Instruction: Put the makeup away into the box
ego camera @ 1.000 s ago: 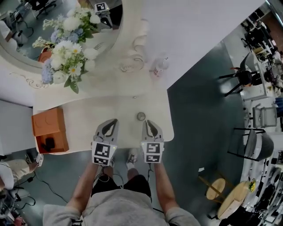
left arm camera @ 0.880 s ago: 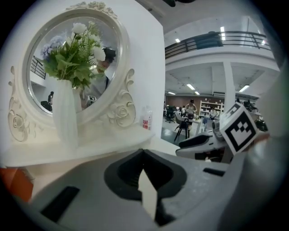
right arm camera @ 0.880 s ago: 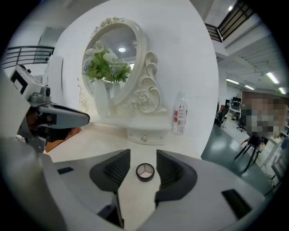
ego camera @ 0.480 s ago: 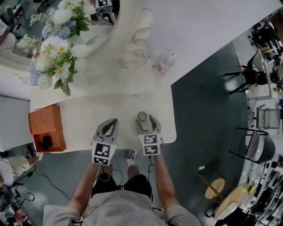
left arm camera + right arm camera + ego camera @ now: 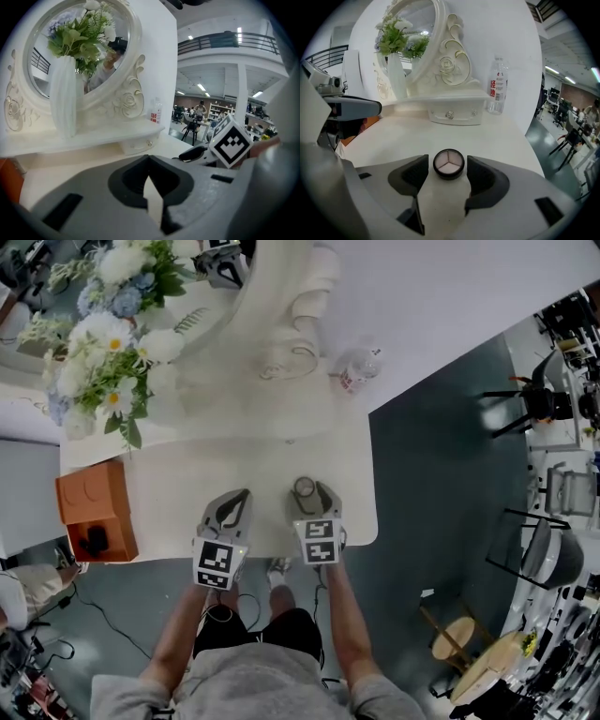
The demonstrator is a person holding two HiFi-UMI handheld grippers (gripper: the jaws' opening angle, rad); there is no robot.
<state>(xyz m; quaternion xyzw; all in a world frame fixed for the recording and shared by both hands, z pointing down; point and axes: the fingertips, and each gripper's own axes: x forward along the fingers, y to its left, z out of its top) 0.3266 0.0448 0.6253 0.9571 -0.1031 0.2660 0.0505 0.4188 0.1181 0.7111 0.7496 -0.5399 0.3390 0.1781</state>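
Right gripper view: R claw [image 5: 447, 174] just spread apart round makeup compact [image 5: 449, 162]; L claw [image 5: 150, 179] together, empty.

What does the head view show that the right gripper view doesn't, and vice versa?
Only the head view: the inside of the orange box, with a dark item in it, and the person's arms.
Only the right gripper view: the compact has a pan split in three, and there is a gap between it and each pad.
Both: the compact on the table between the jaws of the right tool, which have just been opening; the left tool, bottle, flowers and mirror.
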